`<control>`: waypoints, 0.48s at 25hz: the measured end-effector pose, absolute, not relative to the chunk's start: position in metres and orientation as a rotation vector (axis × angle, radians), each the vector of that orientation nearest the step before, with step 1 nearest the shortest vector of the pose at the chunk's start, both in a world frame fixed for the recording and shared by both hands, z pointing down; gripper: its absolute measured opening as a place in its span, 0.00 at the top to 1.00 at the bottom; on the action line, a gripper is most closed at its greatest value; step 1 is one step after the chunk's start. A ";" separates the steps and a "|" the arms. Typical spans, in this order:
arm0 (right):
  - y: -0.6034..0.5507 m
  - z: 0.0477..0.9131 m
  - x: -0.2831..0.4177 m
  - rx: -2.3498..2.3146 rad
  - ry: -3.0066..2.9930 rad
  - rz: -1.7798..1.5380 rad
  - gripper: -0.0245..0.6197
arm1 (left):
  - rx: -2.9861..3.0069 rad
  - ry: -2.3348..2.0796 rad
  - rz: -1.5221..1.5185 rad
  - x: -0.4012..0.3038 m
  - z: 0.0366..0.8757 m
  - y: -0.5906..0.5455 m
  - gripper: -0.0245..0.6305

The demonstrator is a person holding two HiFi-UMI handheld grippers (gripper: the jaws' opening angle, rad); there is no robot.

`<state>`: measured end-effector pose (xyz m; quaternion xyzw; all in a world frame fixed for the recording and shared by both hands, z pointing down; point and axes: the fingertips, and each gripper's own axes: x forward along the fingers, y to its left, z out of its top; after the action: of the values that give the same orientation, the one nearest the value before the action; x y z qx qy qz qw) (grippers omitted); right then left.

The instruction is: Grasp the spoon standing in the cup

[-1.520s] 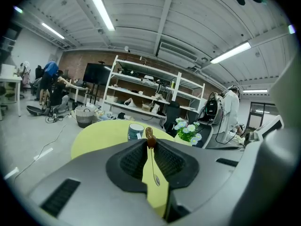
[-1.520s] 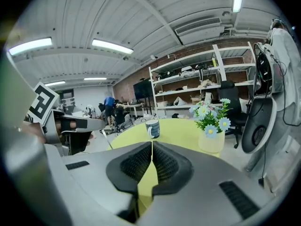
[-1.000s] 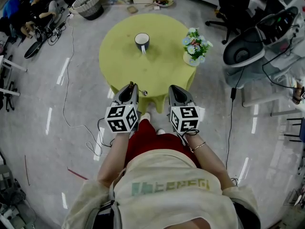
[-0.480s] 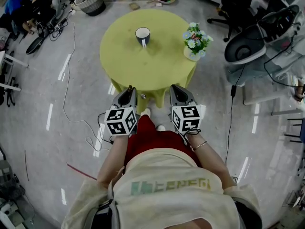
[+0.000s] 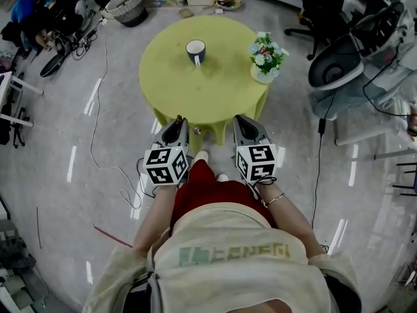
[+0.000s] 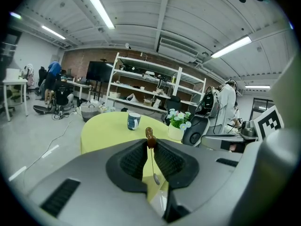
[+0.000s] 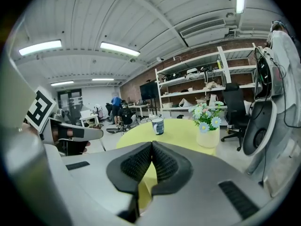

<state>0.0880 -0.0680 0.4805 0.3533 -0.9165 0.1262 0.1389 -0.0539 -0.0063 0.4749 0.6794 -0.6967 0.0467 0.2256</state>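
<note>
While the thin metal spoon with a brown knobbed handle (image 6: 150, 135) hangs bowl-down, clenched in the left gripper's (image 6: 150, 145) fingers, the dark blue ceramic cup (image 5: 195, 49) stands well apart on the round yellow-green desk (image 5: 195, 93). The right gripper's (image 7: 151, 145) fingers press together, holding nothing.

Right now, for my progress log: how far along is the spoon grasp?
Done: the spoon is clamped by its brown handle in the left gripper, well away from the cup on the yellow table. In hand: it hangs bowl-down from the jaws. Left: nothing of the grasp itself; the right gripper is shut and empty.
</note>
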 end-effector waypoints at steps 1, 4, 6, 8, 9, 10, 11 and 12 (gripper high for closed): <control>-0.067 0.480 0.089 1.017 -2.654 0.361 0.91 | 1.875 -1.924 0.129 -0.052 0.474 -0.005 0.88; -0.063 0.479 0.093 1.003 -2.664 0.356 0.91 | 1.875 -1.934 0.125 -0.048 0.471 -0.002 0.88; -0.063 0.479 0.092 0.993 -2.668 0.355 0.91 | 1.874 -1.940 0.122 -0.048 0.469 -0.002 0.88; -0.064 0.479 0.089 0.982 -2.670 0.356 0.91 | 1.870 -1.944 0.122 -0.050 0.467 -0.003 0.88; -0.065 0.479 0.086 0.977 -2.672 0.355 0.91 | 1.867 -1.946 0.121 -0.053 0.466 -0.004 0.88; -0.067 0.478 0.083 0.971 -2.675 0.352 0.91 | 1.865 -1.948 0.121 -0.056 0.464 -0.006 0.88; -0.069 0.476 0.080 0.965 -2.678 0.348 0.91 | 1.862 -1.952 0.119 -0.059 0.463 -0.008 0.88; -0.072 0.475 0.077 0.960 -2.681 0.344 0.91 | 1.859 -1.956 0.117 -0.063 0.461 -0.011 0.87</control>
<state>0.0773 -0.0719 0.4752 0.3315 -0.9260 0.1189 0.1360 -0.0627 -0.0114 0.4612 0.6718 -0.7066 0.0421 0.2185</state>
